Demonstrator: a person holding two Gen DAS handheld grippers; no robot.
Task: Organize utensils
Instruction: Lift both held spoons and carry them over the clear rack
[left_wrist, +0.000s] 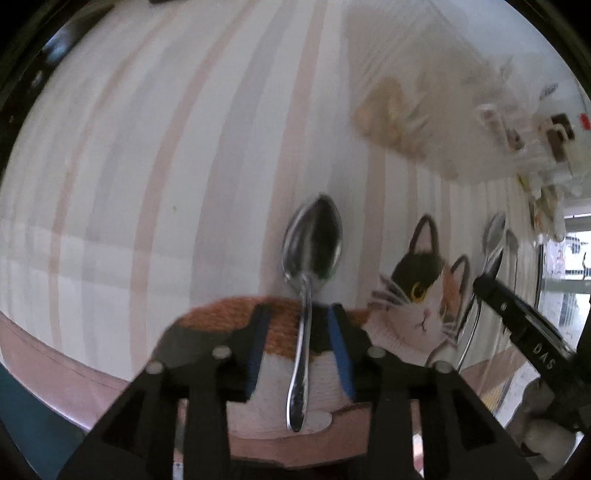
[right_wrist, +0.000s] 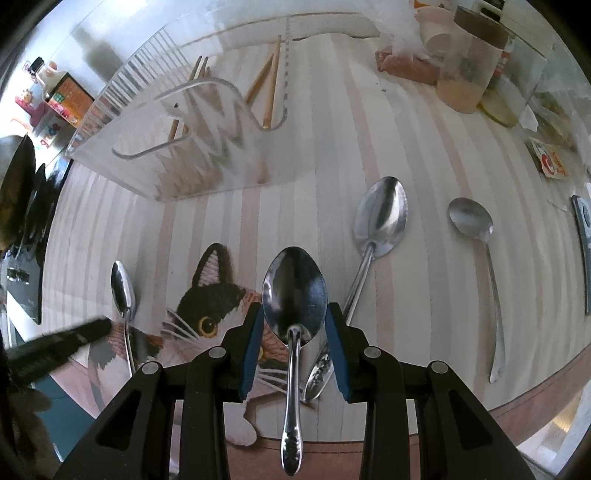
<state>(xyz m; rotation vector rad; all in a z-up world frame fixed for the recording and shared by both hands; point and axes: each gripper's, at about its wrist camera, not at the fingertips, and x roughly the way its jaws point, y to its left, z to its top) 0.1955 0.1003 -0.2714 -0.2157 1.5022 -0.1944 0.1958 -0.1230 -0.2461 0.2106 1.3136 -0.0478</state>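
Note:
A small steel spoon (left_wrist: 312, 243) lies on the striped cat placemat (left_wrist: 184, 166), its handle running down between the fingers of my left gripper (left_wrist: 300, 314). That gripper is open, with a gap on each side of the handle. The same spoon (right_wrist: 123, 291) shows at the left of the right wrist view, beside a dark left finger (right_wrist: 74, 339). My right gripper (right_wrist: 293, 314) is shut on a larger spoon (right_wrist: 294, 284), its pads against the edges of the bowl, and holds it above the mat. A right finger (left_wrist: 509, 310) and its spoon (left_wrist: 495, 232) show at the right.
A clear plastic organiser (right_wrist: 122, 122) with chopsticks (right_wrist: 267, 88) stands at the back of the mat. Two more spoons lie to the right, a large one (right_wrist: 380, 218) and a round one (right_wrist: 471, 218). Jars (right_wrist: 469, 66) and packets crowd the far right. The table edge (right_wrist: 517, 398) is close.

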